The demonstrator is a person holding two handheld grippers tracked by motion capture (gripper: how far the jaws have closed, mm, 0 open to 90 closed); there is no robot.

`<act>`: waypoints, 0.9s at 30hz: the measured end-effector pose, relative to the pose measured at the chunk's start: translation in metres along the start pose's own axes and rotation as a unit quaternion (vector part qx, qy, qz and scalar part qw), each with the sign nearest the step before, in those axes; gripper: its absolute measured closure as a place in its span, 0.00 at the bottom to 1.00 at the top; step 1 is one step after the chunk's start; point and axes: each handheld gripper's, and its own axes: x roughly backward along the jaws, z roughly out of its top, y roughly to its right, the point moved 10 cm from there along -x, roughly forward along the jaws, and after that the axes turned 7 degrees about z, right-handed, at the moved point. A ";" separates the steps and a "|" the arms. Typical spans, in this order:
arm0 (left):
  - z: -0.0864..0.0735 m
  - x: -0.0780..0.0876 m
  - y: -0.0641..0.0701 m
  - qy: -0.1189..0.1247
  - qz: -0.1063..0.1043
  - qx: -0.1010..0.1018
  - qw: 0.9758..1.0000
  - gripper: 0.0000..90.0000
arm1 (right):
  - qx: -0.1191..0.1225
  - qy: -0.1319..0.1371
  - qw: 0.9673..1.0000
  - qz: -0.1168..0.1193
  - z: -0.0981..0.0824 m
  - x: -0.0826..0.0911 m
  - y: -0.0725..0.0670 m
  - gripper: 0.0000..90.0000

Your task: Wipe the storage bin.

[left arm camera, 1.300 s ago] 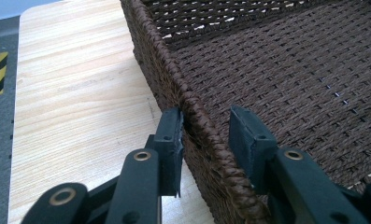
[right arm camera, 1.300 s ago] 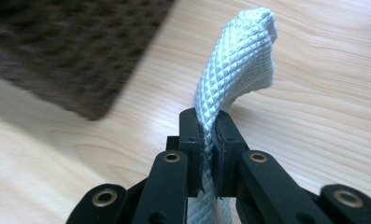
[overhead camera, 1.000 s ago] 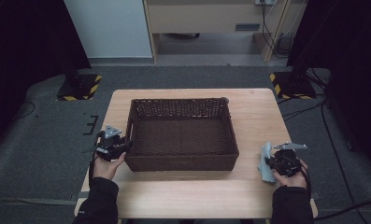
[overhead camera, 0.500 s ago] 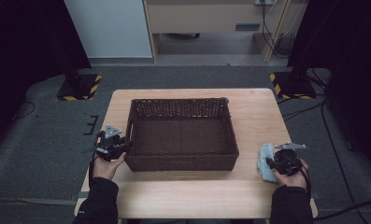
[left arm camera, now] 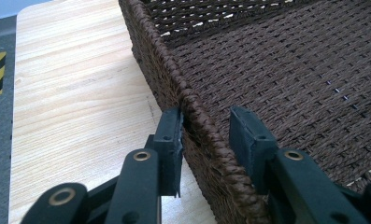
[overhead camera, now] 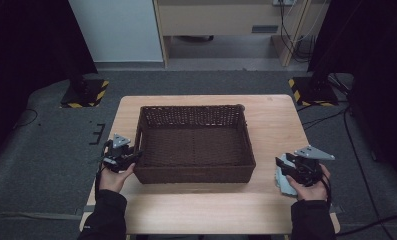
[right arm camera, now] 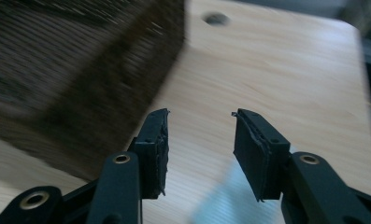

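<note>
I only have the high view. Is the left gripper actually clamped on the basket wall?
Observer: Not clamped. In the left gripper view, the left gripper straddles the rim of the basket. Its outer pad touches the wall and its inner pad stands off it.
Operator: And the right gripper, is anything in it?
Observer: No. The jaws of the right gripper have just been opening, and nothing is between them. Bare table shows ahead.
Operator: Where is the cloth, then?
Observer: The right gripper view shows a blurred pale blue patch, likely the cloth, lying on the table below the jaws.
</note>
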 end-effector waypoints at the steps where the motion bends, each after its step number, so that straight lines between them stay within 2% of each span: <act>1: 0.000 0.000 0.000 0.000 0.000 -0.001 1.000 0.72 | 0.002 0.009 1.000 0.015 0.006 -0.002 -0.009 0.62; 5: 0.000 0.000 0.000 0.000 0.003 -0.002 1.000 0.72 | 0.007 0.029 0.998 0.064 0.023 -0.013 -0.041 0.63; 11: 0.001 -0.001 0.000 0.000 0.003 -0.001 1.000 0.73 | 0.009 0.022 0.996 0.086 0.027 -0.031 -0.060 0.67; 17: 0.004 -0.004 0.003 0.007 -0.001 0.009 1.000 0.73 | 0.008 0.004 0.996 0.091 0.021 -0.041 -0.065 0.72; 19: 0.005 -0.004 0.004 0.012 -0.003 0.012 1.000 0.73 | 0.008 0.005 0.997 0.082 0.021 -0.042 -0.063 0.75; 23: 0.007 -0.005 0.004 0.025 -0.013 0.025 0.999 0.72 | 0.004 0.003 0.997 0.082 0.019 -0.041 -0.060 0.77; 27: 0.008 -0.003 0.000 0.032 0.006 0.023 0.999 0.58 | 0.007 -0.001 0.997 0.078 0.018 -0.040 -0.061 0.77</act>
